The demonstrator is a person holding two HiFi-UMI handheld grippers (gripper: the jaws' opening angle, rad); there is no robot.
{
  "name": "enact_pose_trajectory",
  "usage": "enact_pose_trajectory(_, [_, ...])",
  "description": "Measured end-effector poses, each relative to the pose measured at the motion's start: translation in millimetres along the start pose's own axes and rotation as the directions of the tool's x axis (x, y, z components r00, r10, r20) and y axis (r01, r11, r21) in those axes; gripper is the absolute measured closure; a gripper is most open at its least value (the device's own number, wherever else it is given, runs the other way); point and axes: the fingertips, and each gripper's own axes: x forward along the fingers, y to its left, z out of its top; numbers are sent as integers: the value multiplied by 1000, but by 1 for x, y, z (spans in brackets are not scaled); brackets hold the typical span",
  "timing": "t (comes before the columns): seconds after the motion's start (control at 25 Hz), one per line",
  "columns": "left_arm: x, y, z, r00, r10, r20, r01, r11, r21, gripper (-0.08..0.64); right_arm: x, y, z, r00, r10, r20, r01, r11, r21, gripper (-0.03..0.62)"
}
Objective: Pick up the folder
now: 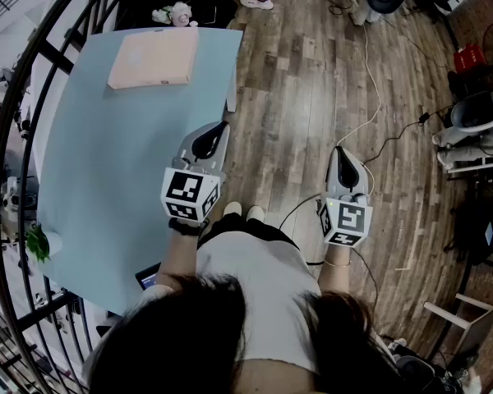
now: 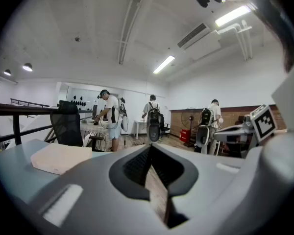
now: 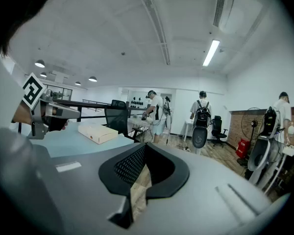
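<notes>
The folder is a flat, pale pink pack lying at the far end of the light blue table. My left gripper is level over the table's right edge, well short of the folder, and its jaws are shut on nothing. My right gripper hangs over the wooden floor to the right of the table, also shut and empty. In the left gripper view the folder lies ahead to the left of the closed jaws. The right gripper view shows the folder far left beyond its closed jaws.
A black curved railing runs along the table's left side. A black office chair and a small plush toy are past the far end. Cables trail over the floor. Several people stand at desks in the background.
</notes>
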Motion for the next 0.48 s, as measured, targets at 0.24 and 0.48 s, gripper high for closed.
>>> enact_pose_trajectory(0.24, [3,-12,2,1000,11,20,-11,1000,-1,502,-8,-18,-5,1000,-4,16,4,1000,21,589])
enact_pose_trajectory(0.48, [6,-23,0,1000,11,16,-10,1000,-7,502,-10,-27,-7,999,28,31,-29,999,39,580])
